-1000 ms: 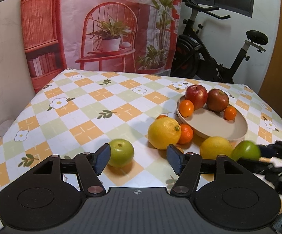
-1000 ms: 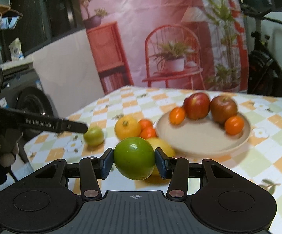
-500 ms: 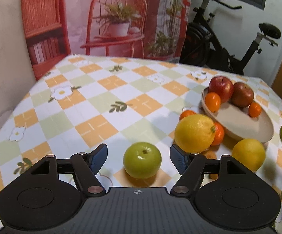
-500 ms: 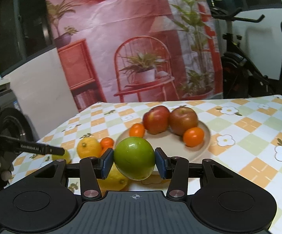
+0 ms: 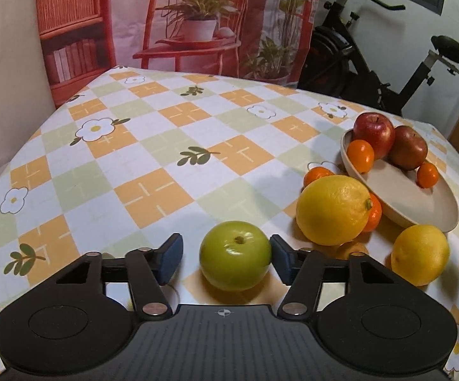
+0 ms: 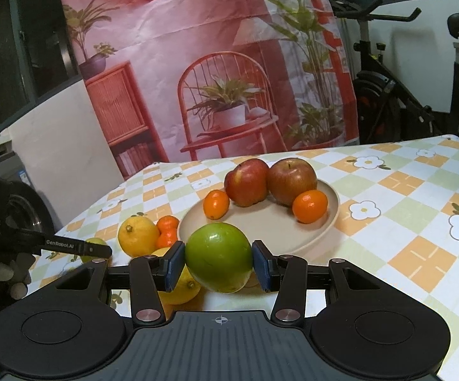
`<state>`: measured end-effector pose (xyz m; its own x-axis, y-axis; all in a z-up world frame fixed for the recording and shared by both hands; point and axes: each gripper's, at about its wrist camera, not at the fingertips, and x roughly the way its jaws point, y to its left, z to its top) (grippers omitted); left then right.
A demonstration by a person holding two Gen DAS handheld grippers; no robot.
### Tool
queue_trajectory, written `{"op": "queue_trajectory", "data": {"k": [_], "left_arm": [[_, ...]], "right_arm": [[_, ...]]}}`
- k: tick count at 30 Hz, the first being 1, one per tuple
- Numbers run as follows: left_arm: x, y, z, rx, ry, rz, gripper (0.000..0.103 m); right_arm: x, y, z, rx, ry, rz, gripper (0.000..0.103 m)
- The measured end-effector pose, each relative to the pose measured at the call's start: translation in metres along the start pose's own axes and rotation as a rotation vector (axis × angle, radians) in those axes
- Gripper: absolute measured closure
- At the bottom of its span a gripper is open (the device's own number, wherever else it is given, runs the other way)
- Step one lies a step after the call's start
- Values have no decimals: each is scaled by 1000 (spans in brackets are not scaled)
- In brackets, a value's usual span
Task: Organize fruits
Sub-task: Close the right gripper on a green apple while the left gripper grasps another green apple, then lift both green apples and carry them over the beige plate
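Closing around a green apple point(image 5: 234, 255) on the worktop point(image 5: 172, 165), the left hand-held gripper point(image 5: 226, 258) should centre first; the right hand-held gripper point(image 6: 218, 262) clamps another green fruit point(image 6: 218, 255).

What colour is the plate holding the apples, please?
Plain beige plate, shown best in the right wrist view.

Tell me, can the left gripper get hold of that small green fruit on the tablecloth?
Probably yes. The small green fruit already sits between the closing jaws of the left gripper, with one finger apparently touching it and nothing blocking.

Each black claw point(image 5: 226, 258) carries blue pads point(image 5: 169, 260), silver pivot screws and a ribbed body.
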<state>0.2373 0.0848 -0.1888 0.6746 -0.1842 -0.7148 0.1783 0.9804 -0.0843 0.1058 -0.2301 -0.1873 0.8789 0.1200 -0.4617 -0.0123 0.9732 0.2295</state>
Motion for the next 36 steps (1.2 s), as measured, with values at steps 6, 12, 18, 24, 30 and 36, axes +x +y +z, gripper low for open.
{"op": "queue_trajectory", "data": {"k": [6,12,18,24,30,36], "left_arm": [[-3,-7,-1,34,-16,0,53],[-5,-5,-2,27,-16,-8,54],[-11,-10,-1,60,-36,-9,54],[-26,-14,13,84,-94,-7,54],[-41,-31,30,126,-145,-37,54],[-42,-64,51,189,-174,-111,54]], "right_arm": [[0,1,-2,1,6,0,60],[0,1,-3,3,9,-2,60],[0,0,-3,2,6,-2,60],[-4,-5,-1,6,-9,-8,60],[-7,-11,5,-2,-16,-25,60],[-4,-21,11,-26,-19,-50,60]]}}
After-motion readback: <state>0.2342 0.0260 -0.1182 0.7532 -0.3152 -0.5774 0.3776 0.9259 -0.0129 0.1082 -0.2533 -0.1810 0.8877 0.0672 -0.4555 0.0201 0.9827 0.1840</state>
